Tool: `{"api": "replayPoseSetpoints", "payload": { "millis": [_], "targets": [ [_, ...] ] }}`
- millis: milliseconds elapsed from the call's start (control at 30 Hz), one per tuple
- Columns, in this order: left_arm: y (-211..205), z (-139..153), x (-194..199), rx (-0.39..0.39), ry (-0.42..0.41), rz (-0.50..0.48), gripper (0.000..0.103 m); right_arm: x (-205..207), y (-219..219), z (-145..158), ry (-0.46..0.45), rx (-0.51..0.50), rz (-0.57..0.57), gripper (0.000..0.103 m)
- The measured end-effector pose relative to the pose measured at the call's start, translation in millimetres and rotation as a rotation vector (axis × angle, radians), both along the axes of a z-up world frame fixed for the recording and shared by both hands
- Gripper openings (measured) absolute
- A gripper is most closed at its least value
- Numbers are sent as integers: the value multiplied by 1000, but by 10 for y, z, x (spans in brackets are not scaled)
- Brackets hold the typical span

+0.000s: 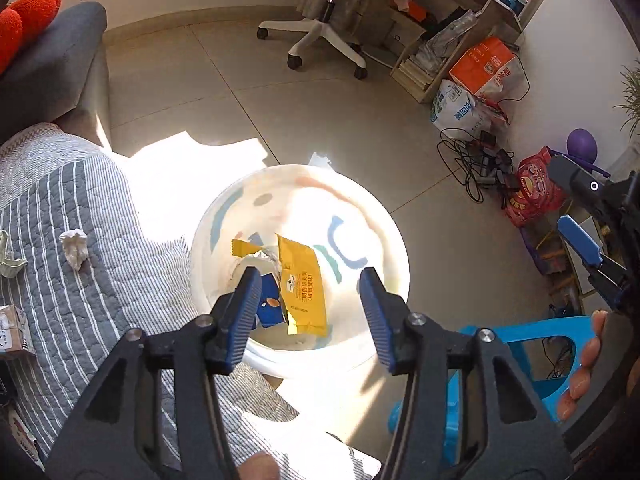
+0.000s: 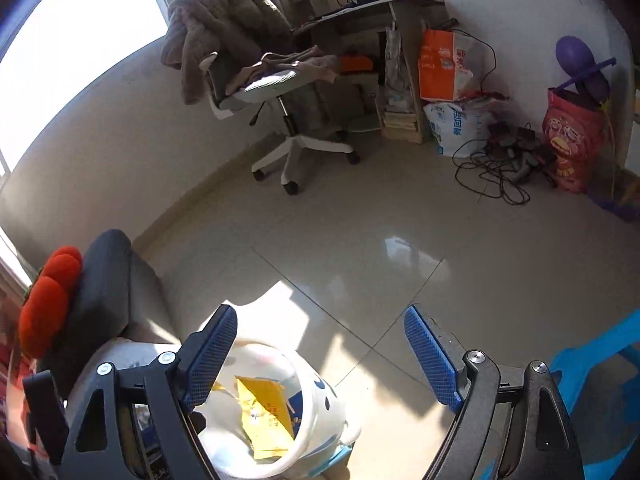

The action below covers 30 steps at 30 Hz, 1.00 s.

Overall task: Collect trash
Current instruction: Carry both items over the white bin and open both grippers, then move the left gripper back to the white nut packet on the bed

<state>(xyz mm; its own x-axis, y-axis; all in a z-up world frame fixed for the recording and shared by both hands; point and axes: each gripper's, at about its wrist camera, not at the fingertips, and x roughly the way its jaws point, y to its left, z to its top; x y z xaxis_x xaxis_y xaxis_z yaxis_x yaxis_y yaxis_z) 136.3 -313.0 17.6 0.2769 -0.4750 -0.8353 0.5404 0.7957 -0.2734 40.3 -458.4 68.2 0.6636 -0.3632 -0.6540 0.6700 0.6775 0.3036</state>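
A white trash bin (image 1: 224,216) with pastel marks stands on the floor beside the sofa. Inside lie a yellow wrapper (image 1: 304,280), a blue packet (image 1: 270,300) and crumpled white paper. My left gripper (image 1: 310,300) is open and empty, right above the bin's opening. A crumpled white tissue (image 1: 74,246) and a pale green scrap (image 1: 8,260) lie on the striped sofa cover to the left. My right gripper (image 2: 320,360) is open and empty, held above the floor just right of the bin (image 2: 320,404), with the yellow wrapper (image 2: 264,412) showing inside.
A grey sofa arm (image 1: 56,64) with an orange cushion (image 1: 24,16) is at left. A blue plastic stool (image 1: 532,344) stands right of the bin. An office chair (image 2: 280,92), a desk, bags and tangled cables (image 2: 496,176) line the far wall.
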Motion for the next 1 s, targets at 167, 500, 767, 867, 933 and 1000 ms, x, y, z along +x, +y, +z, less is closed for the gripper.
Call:
{"api": "replayPoseSetpoints", "payload": {
  "millis": [167,500,767,867,933,1000],
  "targets": [
    [154,39,-33,35,-46,19,60,-26,104,102,-64,-13,31,88],
    [753,128,-202,61,-118,111,73,77,598,230,-117,-74,121,90],
    [1324,86,-358,112,-134,208,76,316,1273,235,-81,-173,278,91],
    [1593,42,-415,141,-139,251,77,426,1525,216,-61,-208,337,91],
    [1774,1,-439,157,-132,280,77,499,1692,190,-43,-229,373,91],
    [1963,-48,-463,174,-121,308,77,553,1849,150,-26,-247,408,91]
  ]
}}
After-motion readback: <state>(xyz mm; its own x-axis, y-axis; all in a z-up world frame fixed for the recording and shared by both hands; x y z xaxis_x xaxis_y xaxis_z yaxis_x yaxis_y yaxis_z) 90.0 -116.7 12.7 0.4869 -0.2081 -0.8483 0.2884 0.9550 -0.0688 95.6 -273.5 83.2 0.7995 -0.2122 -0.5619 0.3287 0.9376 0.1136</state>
